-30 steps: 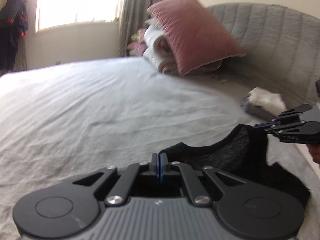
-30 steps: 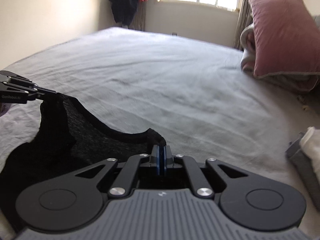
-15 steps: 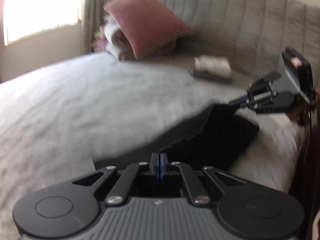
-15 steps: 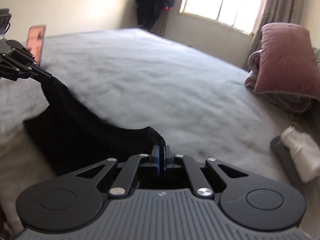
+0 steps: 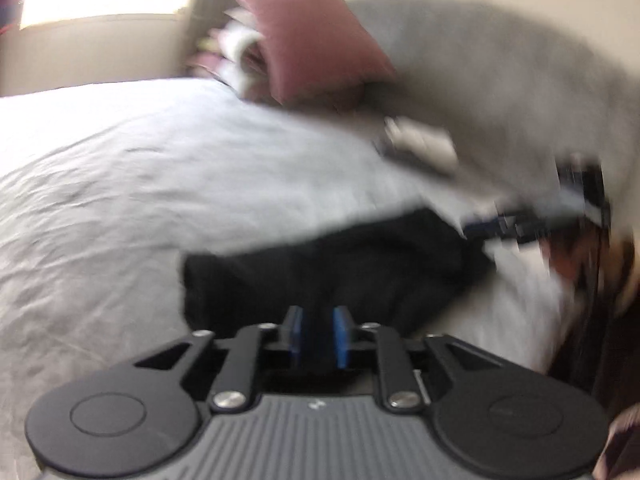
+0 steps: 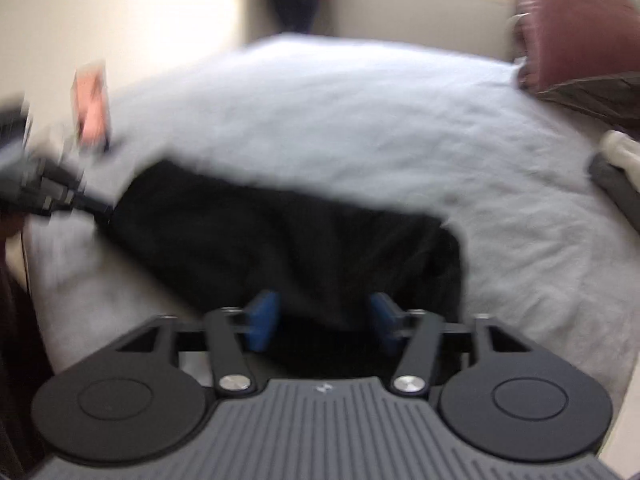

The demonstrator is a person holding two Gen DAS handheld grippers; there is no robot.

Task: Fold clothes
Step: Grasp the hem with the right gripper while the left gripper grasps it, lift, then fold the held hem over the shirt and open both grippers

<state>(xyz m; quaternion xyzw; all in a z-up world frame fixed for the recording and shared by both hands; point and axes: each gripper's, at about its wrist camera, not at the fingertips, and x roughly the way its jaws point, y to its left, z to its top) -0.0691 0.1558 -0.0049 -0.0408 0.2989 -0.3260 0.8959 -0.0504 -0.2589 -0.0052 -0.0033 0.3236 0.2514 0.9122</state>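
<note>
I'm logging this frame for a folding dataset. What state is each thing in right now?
Left gripper: fingers slightly apart, dark cloth between them.
Right gripper: fingers wide open, nothing clamped.
Black garment: lying spread on the bed, partly folded.
Bed sheet: wrinkled.
Pink pillow: propped against the headboard.
White and grey folded stack: resting near the headboard, blurred.

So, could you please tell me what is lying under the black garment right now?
The black garment lies spread on the bed's grey sheet, which shows all round it. Whatever lies beneath the cloth itself is covered and cannot be seen.
</note>
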